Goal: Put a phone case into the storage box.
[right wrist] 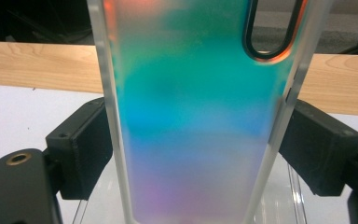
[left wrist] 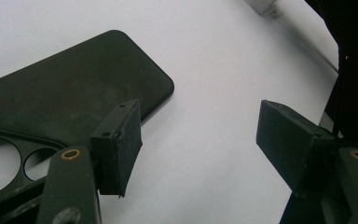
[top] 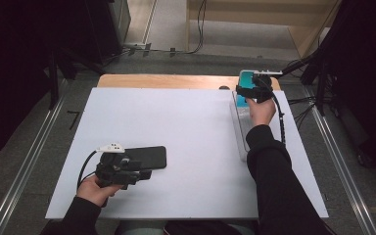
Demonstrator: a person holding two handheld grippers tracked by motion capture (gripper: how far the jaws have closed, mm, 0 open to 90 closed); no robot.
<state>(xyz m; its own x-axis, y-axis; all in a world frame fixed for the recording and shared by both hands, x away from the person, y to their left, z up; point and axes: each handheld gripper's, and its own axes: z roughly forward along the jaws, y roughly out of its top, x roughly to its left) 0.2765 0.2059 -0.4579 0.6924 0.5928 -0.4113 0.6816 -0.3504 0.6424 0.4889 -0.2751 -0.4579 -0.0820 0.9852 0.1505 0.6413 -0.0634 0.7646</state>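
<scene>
two phone cases are in play, one per hand. the right gripper [top: 254,93], at upper right of the high view, clasps an iridescent case [right wrist: 191,116] by its long edges; in the right gripper view the case stands upright through the middle of the frame, long axis running bottom to top, camera cutout at upper right, a pad against each side rim. below it a clear tray [top: 241,128] runs along the right side of the white table [top: 176,122], its long axis lying top to bottom in the high view, in line with the case's own length. the case sits over the tray's far end, so the likely move is straight down into it; whether the lower edge already touches cannot be told.

the left gripper [top: 144,175], at lower left of the high view, stands wide apart and holds nothing. a black case [left wrist: 74,98] lies flat on the table, long axis left to right in the high view. in the left gripper view it sits at left, its corner just beyond the left pad, so the left hand is the nearer one.
</scene>
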